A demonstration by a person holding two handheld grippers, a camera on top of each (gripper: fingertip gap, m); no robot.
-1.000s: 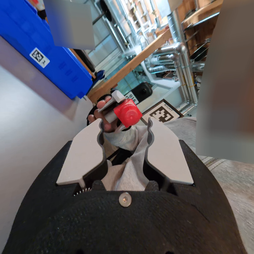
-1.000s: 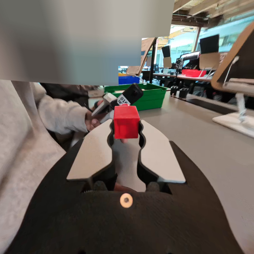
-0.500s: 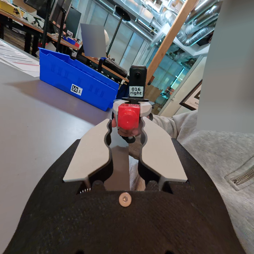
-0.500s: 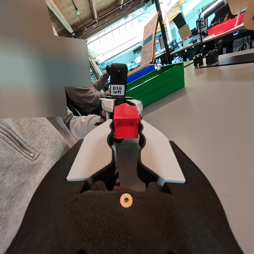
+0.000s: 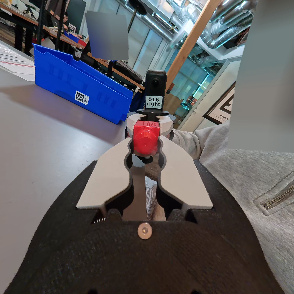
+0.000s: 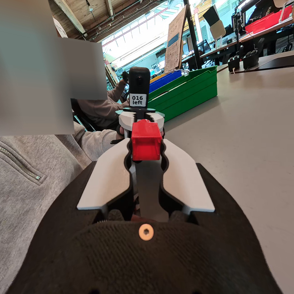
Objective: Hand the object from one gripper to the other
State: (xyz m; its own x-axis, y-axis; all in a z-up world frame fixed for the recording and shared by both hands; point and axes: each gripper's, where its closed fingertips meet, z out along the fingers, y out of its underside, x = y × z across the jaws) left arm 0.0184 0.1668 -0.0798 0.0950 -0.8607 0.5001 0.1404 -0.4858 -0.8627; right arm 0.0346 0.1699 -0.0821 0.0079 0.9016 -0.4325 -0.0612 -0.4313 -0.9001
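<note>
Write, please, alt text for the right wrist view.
A red block sits between the fingertips of the right gripper, while the left gripper faces it from behind the block. A green bin stands on the grey table beyond.

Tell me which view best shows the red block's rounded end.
The left wrist view: the red block turns its domed end to that camera. The right wrist view shows only its square hollow back, with a sliver of dome above.
</note>
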